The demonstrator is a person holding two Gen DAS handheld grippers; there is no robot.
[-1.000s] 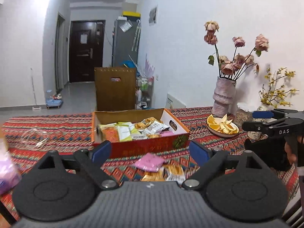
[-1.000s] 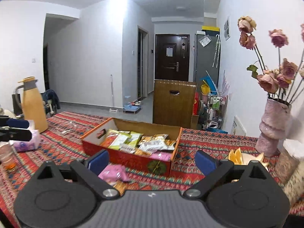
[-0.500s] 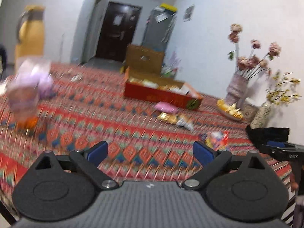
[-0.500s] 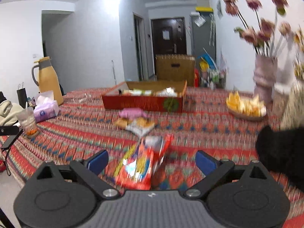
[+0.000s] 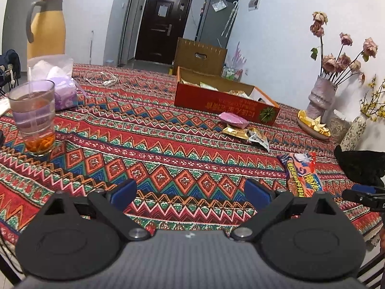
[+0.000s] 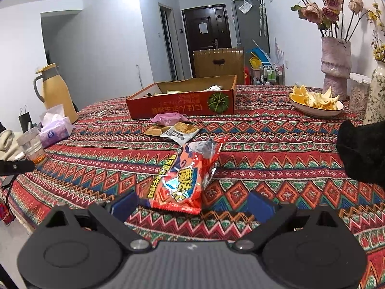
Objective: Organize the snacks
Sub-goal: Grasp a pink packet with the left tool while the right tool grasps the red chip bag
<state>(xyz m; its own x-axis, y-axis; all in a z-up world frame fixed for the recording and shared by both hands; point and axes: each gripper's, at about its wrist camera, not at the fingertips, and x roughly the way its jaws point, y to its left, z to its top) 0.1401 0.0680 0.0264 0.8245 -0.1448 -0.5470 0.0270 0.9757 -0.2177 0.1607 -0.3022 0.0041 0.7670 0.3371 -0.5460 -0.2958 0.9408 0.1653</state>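
Note:
A red snack bag (image 6: pixel 185 178) lies on the patterned tablecloth (image 6: pixel 264 149) just ahead of my right gripper (image 6: pixel 192 204), which stands open with the bag's near end between its blue fingertips, not pressed. The same bag (image 5: pixel 302 175) shows to the right of my left gripper (image 5: pixel 190 193), open over bare cloth. Further off lie a pink packet (image 6: pixel 168 118), a gold packet (image 6: pixel 156 130) and a white cracker packet (image 6: pixel 180 131). Behind them stands the red cardboard box (image 6: pixel 182 103) with several snacks inside.
A glass of drink (image 5: pixel 33 118), a tissue pack (image 5: pixel 60 84) and a yellow thermos jug (image 5: pixel 47 24) stand at the left. A bowl of orange peel (image 6: pixel 315 101), a pink vase of dried roses (image 6: pixel 335 65) and a black furry thing (image 6: pixel 363 151) are at the right.
Both grippers have pulled back from the box and sunk towards the near table edge. The red bag now lies right before the right gripper. The left jaws have widened a little.

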